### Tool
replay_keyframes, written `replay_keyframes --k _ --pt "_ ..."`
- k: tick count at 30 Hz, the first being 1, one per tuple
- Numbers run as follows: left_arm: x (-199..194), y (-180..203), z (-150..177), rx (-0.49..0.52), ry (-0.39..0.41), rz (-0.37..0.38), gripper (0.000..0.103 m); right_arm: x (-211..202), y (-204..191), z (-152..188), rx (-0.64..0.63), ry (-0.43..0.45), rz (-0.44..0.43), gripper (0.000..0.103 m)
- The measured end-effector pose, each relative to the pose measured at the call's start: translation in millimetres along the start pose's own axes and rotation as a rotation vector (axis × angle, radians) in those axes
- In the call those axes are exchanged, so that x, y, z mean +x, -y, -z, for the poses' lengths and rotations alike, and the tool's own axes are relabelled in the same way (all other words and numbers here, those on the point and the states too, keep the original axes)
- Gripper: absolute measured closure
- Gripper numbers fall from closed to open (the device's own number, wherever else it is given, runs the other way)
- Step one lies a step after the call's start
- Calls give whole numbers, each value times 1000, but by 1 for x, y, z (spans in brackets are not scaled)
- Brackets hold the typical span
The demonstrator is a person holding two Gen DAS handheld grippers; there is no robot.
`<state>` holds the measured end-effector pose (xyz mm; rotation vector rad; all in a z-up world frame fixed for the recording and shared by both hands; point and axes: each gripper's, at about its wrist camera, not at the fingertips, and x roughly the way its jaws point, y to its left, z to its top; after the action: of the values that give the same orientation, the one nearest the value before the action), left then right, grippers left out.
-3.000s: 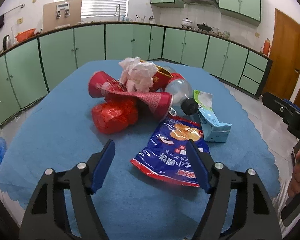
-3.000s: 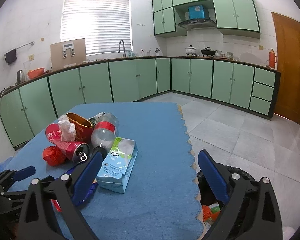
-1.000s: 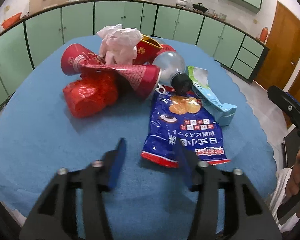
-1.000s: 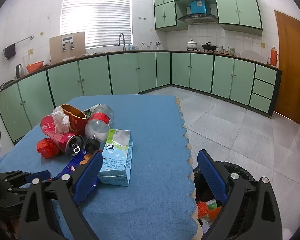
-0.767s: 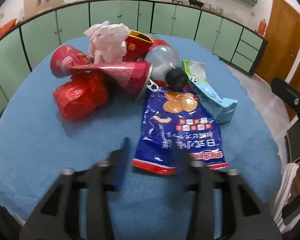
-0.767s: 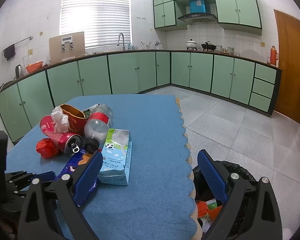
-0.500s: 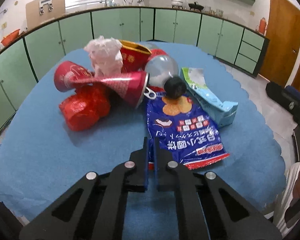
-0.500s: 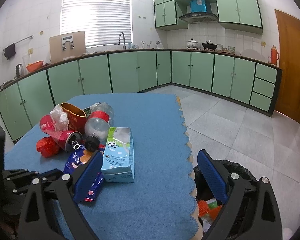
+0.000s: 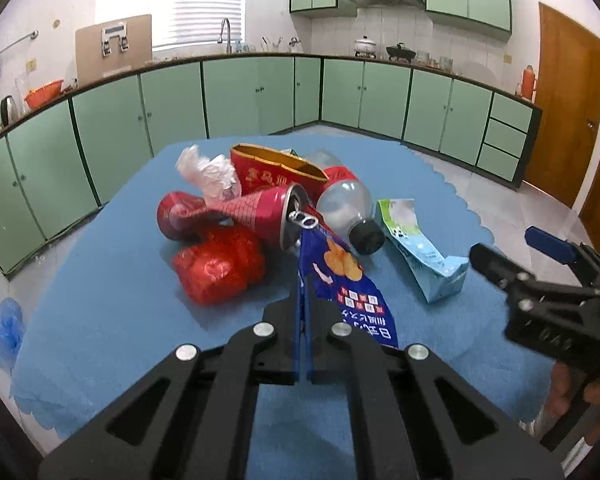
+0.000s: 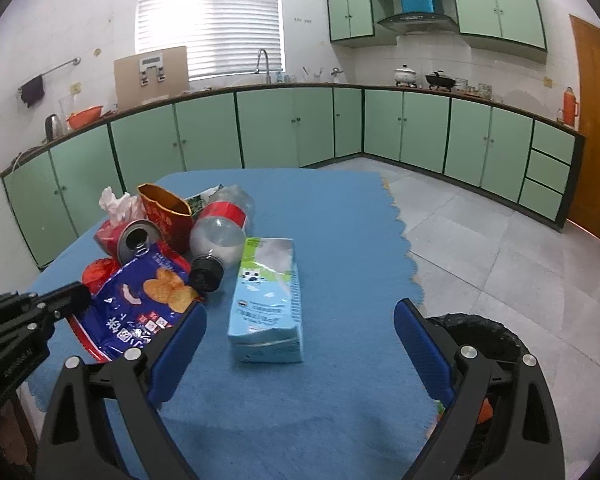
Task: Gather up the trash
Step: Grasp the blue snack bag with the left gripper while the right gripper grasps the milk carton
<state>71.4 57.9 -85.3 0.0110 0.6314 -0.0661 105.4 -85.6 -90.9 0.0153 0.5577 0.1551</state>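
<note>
A pile of trash lies on the blue table [image 9: 112,280]. My left gripper [image 9: 303,300] is shut on the near edge of a blue snack bag [image 9: 340,276], which is lifted and tilted; the bag also shows in the right wrist view [image 10: 140,300]. Behind it lie a crushed red can [image 9: 256,212], a red plastic wad [image 9: 220,264], white tissue [image 9: 210,174], a red-gold pouch [image 9: 276,170], a clear bottle with a black cap [image 9: 348,208] and a light-blue milk carton [image 10: 270,300]. My right gripper [image 10: 300,332] is open, empty, just before the carton.
A black trash bin [image 10: 484,340] with some rubbish in it stands on the tiled floor at the table's right edge. Green kitchen cabinets [image 10: 300,132] run along the far walls. A blue bag [image 9: 4,324] lies on the floor at left.
My left gripper closed on the snack bag's near edge and lifted it, so the bag now tilts up. My right gripper moved closer to the milk carton and stayed open.
</note>
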Motion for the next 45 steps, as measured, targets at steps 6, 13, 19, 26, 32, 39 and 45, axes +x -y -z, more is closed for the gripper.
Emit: replay_keyframes --k 6,13,19,26,32,39,45 --pt "8 -9 -5 -4 21 -1 103 18 -7 1 0 -31 -12 14" --pt "21 -18 -2 -16 -5 16 103 41 -11 9 -8 -97 6 19" --pt "32 -25 7 -27 -62 49 99 45 -13 10 -12 -123 4 20" --pt "57 -35 14 -59 -138 94 51 48 -12 10 -10 -142 -3 21" --pt "69 -34 16 -51 -165 113 81 56 -9 11 -2 -187 -27 55" --pt "59 -27 12 -24 -129 76 98 52 -7 14 0 -181 -16 57" --pt "37 -21 2 -32 -80 78 99 35 3 11 1 -155 1 57"
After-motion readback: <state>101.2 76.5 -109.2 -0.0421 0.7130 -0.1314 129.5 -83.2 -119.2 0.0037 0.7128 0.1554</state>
